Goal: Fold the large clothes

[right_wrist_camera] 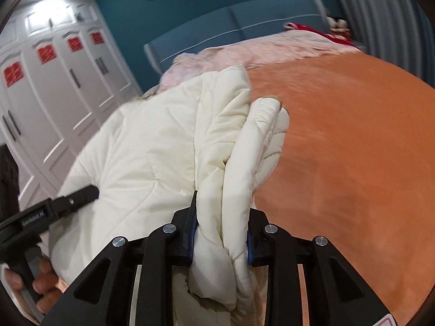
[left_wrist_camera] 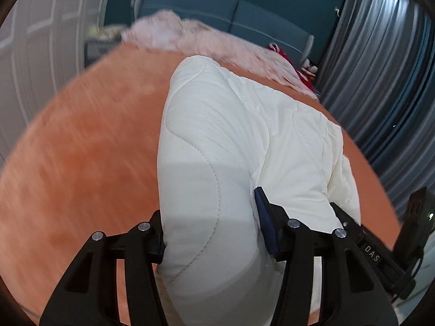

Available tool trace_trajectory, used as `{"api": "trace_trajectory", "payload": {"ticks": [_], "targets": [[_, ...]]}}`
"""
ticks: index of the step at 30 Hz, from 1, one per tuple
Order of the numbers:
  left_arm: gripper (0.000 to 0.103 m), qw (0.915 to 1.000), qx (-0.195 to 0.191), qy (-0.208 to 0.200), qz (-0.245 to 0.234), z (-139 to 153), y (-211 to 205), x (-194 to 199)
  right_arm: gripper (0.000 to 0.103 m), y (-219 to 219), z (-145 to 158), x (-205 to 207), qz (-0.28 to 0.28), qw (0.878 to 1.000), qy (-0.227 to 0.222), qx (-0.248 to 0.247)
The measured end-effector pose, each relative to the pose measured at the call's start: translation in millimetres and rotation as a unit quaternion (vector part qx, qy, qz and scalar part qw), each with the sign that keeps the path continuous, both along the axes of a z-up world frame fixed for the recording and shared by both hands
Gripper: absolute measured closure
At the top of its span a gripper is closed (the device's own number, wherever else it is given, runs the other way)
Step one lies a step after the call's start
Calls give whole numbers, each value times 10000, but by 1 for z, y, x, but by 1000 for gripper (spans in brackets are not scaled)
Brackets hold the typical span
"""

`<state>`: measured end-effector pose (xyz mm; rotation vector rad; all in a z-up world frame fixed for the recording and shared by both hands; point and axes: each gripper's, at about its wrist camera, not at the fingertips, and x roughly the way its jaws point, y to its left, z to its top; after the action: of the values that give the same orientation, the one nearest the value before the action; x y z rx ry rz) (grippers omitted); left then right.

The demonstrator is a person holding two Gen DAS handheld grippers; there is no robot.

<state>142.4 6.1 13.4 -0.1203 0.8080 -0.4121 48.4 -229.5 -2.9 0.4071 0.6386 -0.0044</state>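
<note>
Gripping a thick fold of the cream quilted coat [left_wrist_camera: 244, 125], the left gripper [left_wrist_camera: 212, 231] has its pads pressed into the padding on both sides. The right gripper [right_wrist_camera: 221, 233] is clamped on a bunched edge of the same coat, raised off the orange bedspread [right_wrist_camera: 353, 149]. The rest of the coat lies on the bedspread, with a pink blanket [right_wrist_camera: 258, 51] beyond, near the headboard.

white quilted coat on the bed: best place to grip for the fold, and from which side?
Grip the white quilted coat at its near bunched edge, from the near side, where the left gripper and right gripper already clamp thick padded folds. Its far part rests on the orange bedspread.
</note>
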Motion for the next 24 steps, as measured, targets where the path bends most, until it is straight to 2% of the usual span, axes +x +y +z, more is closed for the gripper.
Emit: {"api": "trace_trajectory", "payload": {"ticks": [3,8,12,14,15,17,20,21,24], "targets": [[51,9995,245,-43,185,-19,21,37,76,30,-16,47,124,9998,144,-93],[51,9971,285,549,455,-77,57,81,76,56,-56,92,253,9975,619,-213],[48,9956,283,712,537,-114,66,84,72,64,-85,105,301,9953,836,-397],[43,9957,293,666,574,-122,68,80,67,66,-95,107,303,9946,882,-455],[40,9953,336,650,628,-127,68,79,62,67,-100,110,313,9939,935,-491],[34,9942,447,666,716,-130,66,80,54,66,-103,108,304,9933,1001,-499],[34,9912,732,740,820,-114,67,77,53,62,-85,103,281,9919,1165,-431],[36,9893,900,686,920,-102,69,71,53,57,-74,93,205,9928,1105,-406],[37,9818,1413,301,1231,-70,72,50,53,56,-41,55,-150,9948,604,-810]]}}
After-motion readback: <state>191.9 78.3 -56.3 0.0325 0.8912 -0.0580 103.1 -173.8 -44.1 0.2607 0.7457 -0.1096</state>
